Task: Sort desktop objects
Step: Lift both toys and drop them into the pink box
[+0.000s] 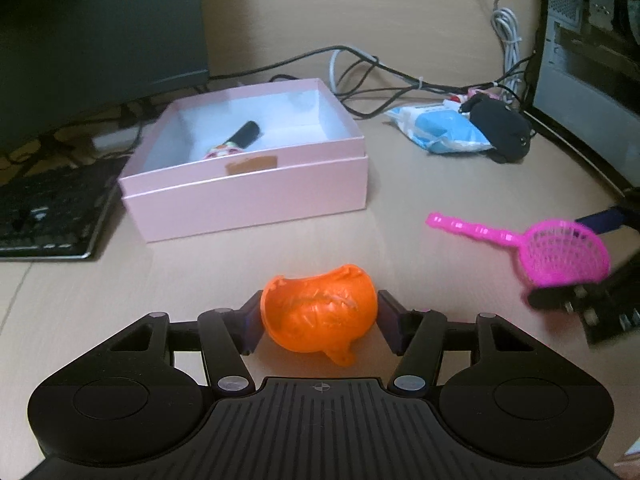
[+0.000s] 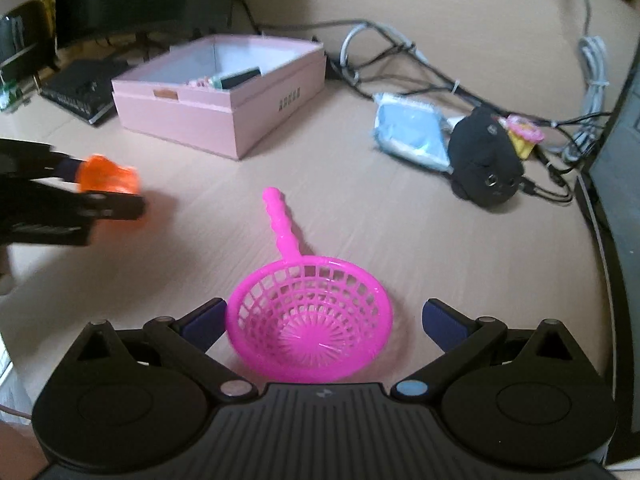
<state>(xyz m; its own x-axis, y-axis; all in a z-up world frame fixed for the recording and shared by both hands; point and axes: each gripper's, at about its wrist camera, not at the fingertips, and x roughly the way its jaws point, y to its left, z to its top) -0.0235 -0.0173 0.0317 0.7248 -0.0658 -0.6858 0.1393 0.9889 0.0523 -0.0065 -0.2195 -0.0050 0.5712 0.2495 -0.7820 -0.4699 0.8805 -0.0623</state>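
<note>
My left gripper [image 1: 318,320] is shut on an orange plastic toy [image 1: 318,316], held just above the desk in front of the pink box [image 1: 256,188]. The toy also shows in the right wrist view [image 2: 108,178]. The box holds a black-capped tube [image 1: 240,138]. My right gripper [image 2: 324,320] is open around the bowl of a pink toy strainer [image 2: 310,332] that lies on the desk, handle pointing away; the left finger touches its rim, the right finger stands apart. The strainer shows in the left wrist view [image 1: 560,252] at the right.
A blue-white packet [image 1: 440,128] and a black plush toy [image 1: 502,128] lie at the back right among cables [image 1: 400,76]. A small pink-yellow toy [image 2: 524,136] sits behind the plush. A keyboard [image 1: 48,208] lies left of the box. A computer case [image 1: 592,40] stands at the right.
</note>
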